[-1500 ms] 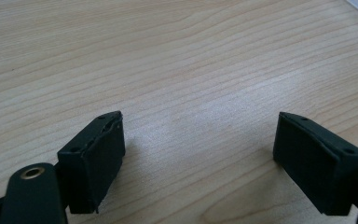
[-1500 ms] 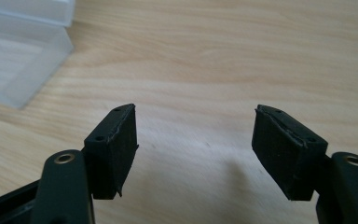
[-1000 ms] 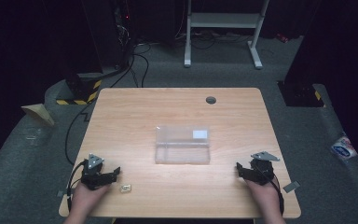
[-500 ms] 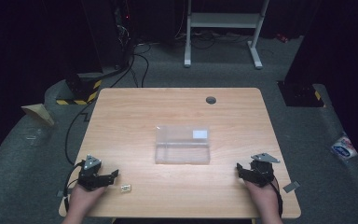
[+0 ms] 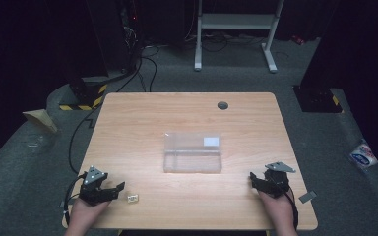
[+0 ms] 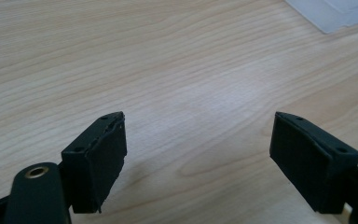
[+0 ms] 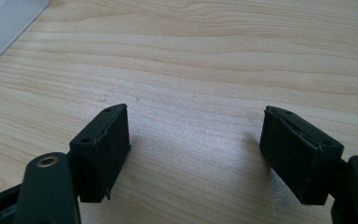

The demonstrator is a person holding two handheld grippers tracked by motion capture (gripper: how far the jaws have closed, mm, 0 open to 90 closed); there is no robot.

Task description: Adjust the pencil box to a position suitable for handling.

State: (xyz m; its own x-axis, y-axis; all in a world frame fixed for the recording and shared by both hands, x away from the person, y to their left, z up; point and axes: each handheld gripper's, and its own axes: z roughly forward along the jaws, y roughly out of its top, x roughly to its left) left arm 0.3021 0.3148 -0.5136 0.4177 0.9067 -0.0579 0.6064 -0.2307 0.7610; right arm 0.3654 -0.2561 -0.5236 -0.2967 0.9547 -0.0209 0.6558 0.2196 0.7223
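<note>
The left gripper and right gripper are being held above the light wooden worktop, fingers open, just closing slightly, nothing between them.

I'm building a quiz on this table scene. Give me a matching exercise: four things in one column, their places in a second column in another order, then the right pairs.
Things:
1. clear plastic box
2. small pale piece
3. dark round hole
4. right hand-held gripper

Places:
A. far part of the table, right of centre
B. near right corner of the table
C. middle of the table
D. just beside the left hand-held gripper, near left

Pairs: 1-C, 2-D, 3-A, 4-B
</note>
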